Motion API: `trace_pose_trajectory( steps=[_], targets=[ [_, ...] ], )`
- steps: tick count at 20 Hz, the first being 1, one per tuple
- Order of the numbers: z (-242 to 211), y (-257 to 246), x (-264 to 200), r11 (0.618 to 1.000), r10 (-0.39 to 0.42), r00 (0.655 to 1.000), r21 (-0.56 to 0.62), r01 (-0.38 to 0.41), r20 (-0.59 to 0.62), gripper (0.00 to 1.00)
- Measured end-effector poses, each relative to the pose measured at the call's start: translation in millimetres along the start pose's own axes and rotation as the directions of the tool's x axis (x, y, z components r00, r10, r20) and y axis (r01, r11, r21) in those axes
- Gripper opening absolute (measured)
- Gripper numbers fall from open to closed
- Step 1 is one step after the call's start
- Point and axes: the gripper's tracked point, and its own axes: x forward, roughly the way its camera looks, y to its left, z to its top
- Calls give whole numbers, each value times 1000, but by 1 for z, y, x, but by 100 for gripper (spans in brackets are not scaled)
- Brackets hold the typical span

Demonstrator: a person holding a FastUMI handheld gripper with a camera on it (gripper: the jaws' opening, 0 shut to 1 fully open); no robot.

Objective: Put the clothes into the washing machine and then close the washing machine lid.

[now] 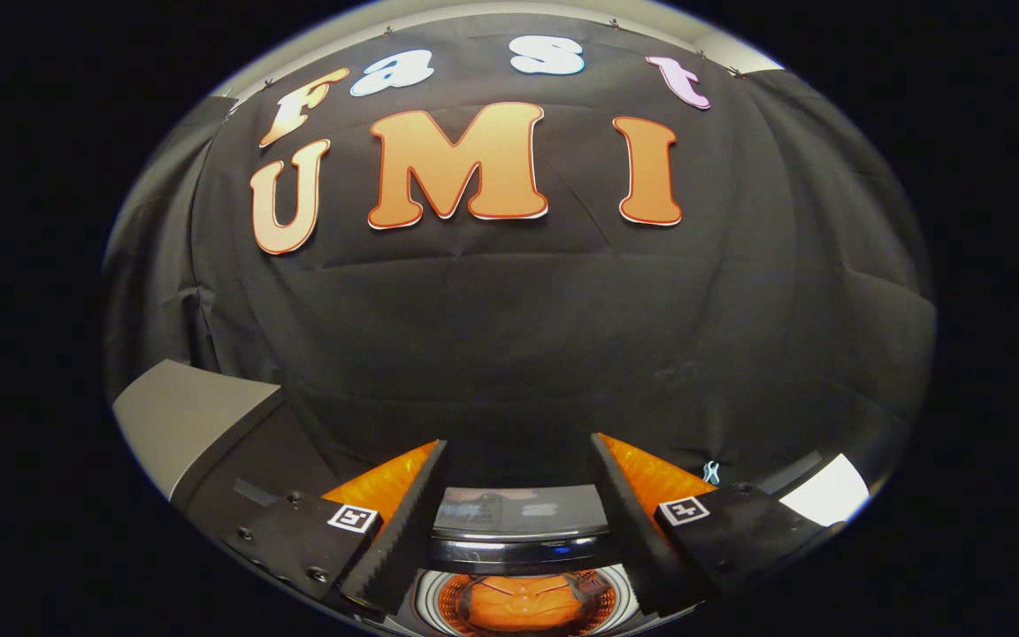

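Open, empty tool [518,495] above washing machine drum [523,602].

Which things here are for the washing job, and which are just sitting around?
For the job:
- washing machine, its drum opening between the fingers
- orange clothes already down in the drum
- gripper, fingers spread apart, holding nothing

Just there:
- grey box beside the machine
- black cloth wall beyond the fingers

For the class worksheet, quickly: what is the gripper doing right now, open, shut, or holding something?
Gripper: open, fingers spread apart and holding nothing, above the washing machine.
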Motion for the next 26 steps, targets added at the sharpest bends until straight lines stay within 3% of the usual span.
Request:
trace_pose_trajectory(
  steps=[10,14,20,26],
  targets=[
    [-90,-6,-54,998,-17,996,59,22,-85,99],
    [-101,-15,-63,994,-30,995,100,39,-96,100],
    [-39,-8,-106,998,-41,998,41,39,39,99],
    [38,31,-183,996,-70,981,66,59,183,99]
  ],
)
